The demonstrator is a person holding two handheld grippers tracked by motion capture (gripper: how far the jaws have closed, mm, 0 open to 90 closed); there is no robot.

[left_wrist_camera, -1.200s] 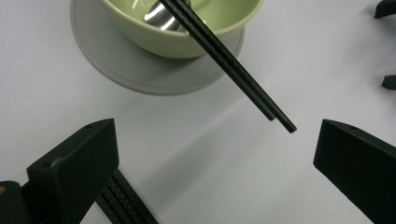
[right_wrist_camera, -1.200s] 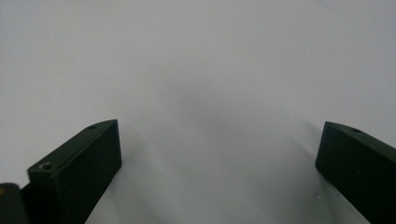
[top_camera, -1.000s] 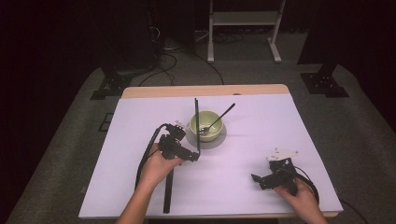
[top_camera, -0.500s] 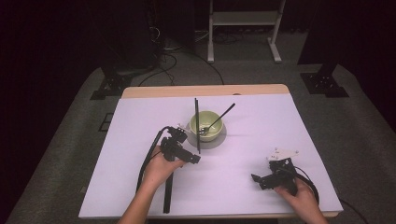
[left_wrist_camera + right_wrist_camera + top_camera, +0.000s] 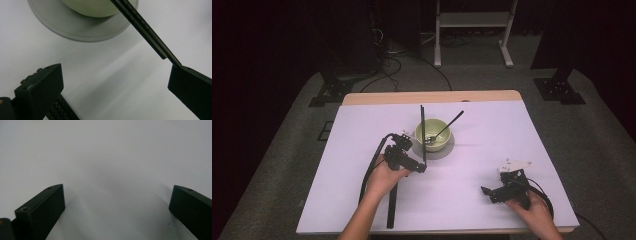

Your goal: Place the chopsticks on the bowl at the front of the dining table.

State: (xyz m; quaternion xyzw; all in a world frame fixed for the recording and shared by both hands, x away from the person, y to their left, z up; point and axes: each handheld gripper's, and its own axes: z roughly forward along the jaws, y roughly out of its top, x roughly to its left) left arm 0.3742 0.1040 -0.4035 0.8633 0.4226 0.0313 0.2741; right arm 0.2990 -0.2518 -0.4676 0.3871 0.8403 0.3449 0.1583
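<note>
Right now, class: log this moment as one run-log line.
left gripper: open beside chopsticks | right gripper: open over table | bowl: on saucer

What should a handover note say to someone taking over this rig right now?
Left gripper: open beside the bowl, jaws wide apart. The ends of a pair of black chopsticks lie just off its right jaw tip in the left gripper view; whether they touch it cannot be told, and they are not clamped.
Right gripper: open, holding nothing, low over bare table at the near right.
Things: green bowl on a grey saucer at mid table, a dark utensil leaning in it; a long black strip lies near the front edge.
Done: nothing gripped yet.
Left: probably closing on the chopsticks.
</note>
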